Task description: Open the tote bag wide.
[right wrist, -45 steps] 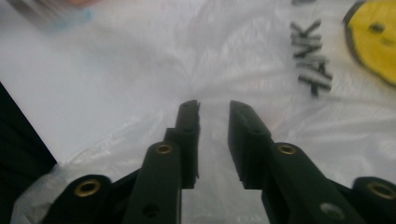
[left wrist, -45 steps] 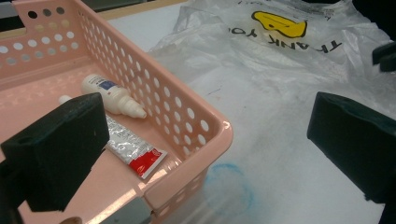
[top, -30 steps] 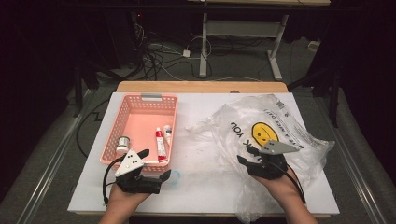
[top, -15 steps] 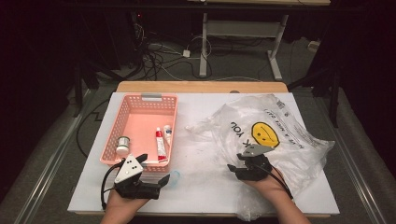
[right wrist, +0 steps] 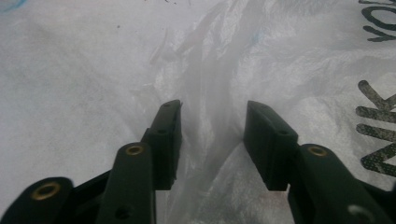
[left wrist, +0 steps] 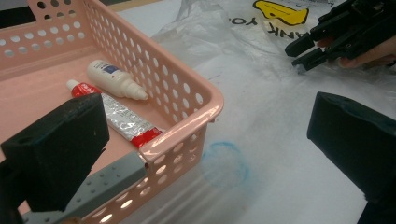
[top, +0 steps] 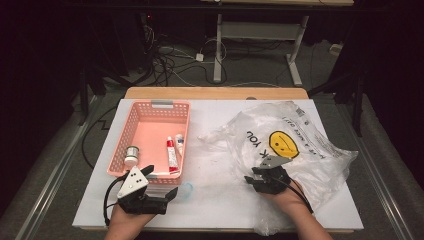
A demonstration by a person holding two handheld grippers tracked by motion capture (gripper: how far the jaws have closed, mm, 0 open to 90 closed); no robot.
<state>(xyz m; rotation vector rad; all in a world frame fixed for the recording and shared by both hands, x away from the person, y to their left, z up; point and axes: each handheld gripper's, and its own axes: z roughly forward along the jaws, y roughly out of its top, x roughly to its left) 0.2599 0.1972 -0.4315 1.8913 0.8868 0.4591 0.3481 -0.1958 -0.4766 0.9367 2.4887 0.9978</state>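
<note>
Right tool [top: 256, 176]: you've lowered it onto the bag [top: 300, 145]; its jaws have just been closing, a fold between them, not yet pinched.
Left tool [top: 172, 192]: open, empty, by the basket [top: 150, 107].
Meaning: bag grasp about to land.

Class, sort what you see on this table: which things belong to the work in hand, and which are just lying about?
In hand:
- right gripper, jaws closing astride a fold
- plastic bag
- left gripper, open by the basket

Lying about:
- pink basket
- red-capped tube
- white bottle
- small jar
</note>
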